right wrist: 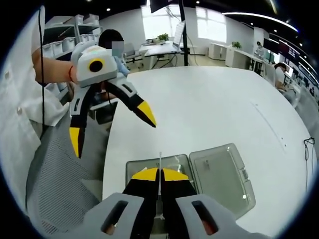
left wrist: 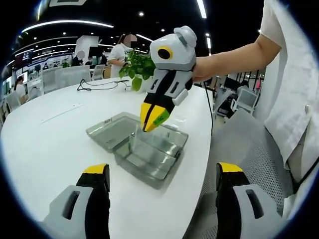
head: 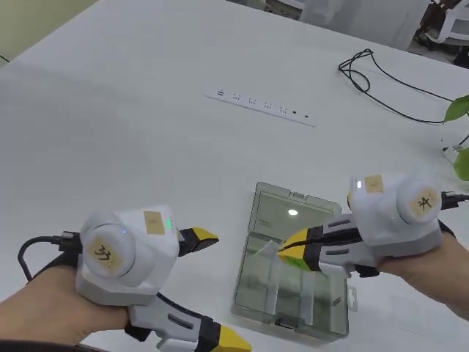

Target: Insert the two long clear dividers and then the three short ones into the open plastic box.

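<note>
Head view: the white table (head: 146, 110) stretches bare ahead of both tools. The left gripper (head: 218, 287) is held level with its jaws spread wide, and the open box (head: 253, 301) is just beyond its tips. The right gripper (head: 293, 246), clamped on a clear divider (head: 268, 249), angles down over the box.

Left gripper view: the box sits ahead between the jaws, close to the table's edge.

Right gripper view: the box base lies under the closed tips.
</note>
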Demonstrator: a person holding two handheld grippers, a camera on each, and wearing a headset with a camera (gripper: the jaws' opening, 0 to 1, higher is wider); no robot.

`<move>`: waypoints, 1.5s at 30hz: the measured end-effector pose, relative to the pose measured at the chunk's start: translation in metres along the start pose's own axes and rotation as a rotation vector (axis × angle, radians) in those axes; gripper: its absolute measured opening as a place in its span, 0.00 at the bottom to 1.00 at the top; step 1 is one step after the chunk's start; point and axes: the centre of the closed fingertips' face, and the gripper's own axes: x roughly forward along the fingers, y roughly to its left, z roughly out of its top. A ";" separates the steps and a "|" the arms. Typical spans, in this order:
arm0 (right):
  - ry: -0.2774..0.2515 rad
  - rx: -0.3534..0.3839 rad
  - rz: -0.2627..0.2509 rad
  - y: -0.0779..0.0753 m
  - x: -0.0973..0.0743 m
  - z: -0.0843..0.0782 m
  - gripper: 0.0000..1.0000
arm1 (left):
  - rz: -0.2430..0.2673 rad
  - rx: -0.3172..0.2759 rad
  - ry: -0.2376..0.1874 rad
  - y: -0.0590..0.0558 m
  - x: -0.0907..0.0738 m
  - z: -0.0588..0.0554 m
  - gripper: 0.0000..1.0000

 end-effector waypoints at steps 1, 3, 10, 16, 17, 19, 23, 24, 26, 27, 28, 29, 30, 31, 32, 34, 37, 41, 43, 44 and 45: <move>-0.001 0.003 0.003 0.000 0.000 0.000 0.02 | 0.000 0.000 -0.001 0.000 0.000 0.000 0.90; -0.005 0.004 0.006 0.001 0.000 0.001 0.02 | -0.001 0.000 0.001 0.000 0.000 0.000 0.89; -0.048 0.041 0.017 0.000 0.001 0.002 0.02 | -0.005 -0.003 0.000 -0.001 0.001 0.000 0.89; -0.056 0.010 0.021 0.002 0.003 0.001 0.02 | -0.006 -0.007 0.001 -0.001 0.001 -0.001 0.89; -0.056 0.001 0.021 0.003 0.004 0.000 0.02 | -0.007 -0.008 0.001 -0.001 0.001 -0.001 0.89; -0.061 0.004 0.021 0.003 0.005 0.001 0.02 | -0.006 -0.007 0.002 -0.001 0.001 -0.001 0.89; -0.052 -0.006 0.018 0.004 0.010 0.003 0.02 | -0.006 -0.010 0.001 -0.001 0.001 -0.002 0.89; -0.045 -0.016 0.020 0.005 0.012 0.002 0.02 | -0.007 -0.008 0.002 -0.001 0.001 -0.002 0.89; -0.030 -0.029 0.020 0.006 0.015 0.001 0.02 | -0.009 -0.011 0.002 -0.001 0.002 -0.002 0.89; -0.025 -0.033 0.020 0.007 0.017 0.001 0.02 | -0.009 -0.012 0.002 -0.001 0.002 -0.002 0.89; -0.015 -0.041 0.020 0.007 0.019 -0.001 0.02 | -0.009 -0.011 0.001 -0.001 0.002 -0.002 0.89; -0.006 -0.048 0.020 0.007 0.021 -0.003 0.02 | -0.009 -0.012 0.002 -0.001 0.003 -0.002 0.89; -0.001 -0.056 0.020 0.007 0.022 -0.003 0.02 | -0.009 -0.012 0.001 -0.001 0.003 -0.002 0.89; 0.004 -0.058 0.021 0.007 0.024 -0.004 0.02 | -0.010 -0.012 0.001 -0.001 0.003 -0.002 0.89; 0.008 -0.060 0.022 0.007 0.026 -0.005 0.02 | -0.010 -0.013 0.001 -0.001 0.003 -0.002 0.89; 0.018 -0.067 0.025 0.007 0.028 -0.007 0.02 | -0.011 -0.013 0.003 -0.001 0.003 -0.003 0.89; 0.032 -0.081 0.032 0.007 0.031 -0.010 0.02 | -0.011 -0.014 0.005 0.000 0.003 -0.003 0.89; 0.042 -0.084 0.037 0.006 0.034 -0.012 0.02 | -0.009 -0.017 0.004 0.000 0.002 -0.003 0.89; 0.048 -0.087 0.042 0.007 0.035 -0.013 0.02 | -0.010 -0.015 0.006 0.001 0.003 -0.003 0.89; 0.055 -0.092 0.042 0.007 0.037 -0.014 0.02 | -0.010 -0.016 0.005 0.000 0.003 -0.003 0.89; 0.058 -0.094 0.042 0.007 0.038 -0.015 0.02 | -0.011 -0.017 0.004 0.000 0.003 -0.003 0.89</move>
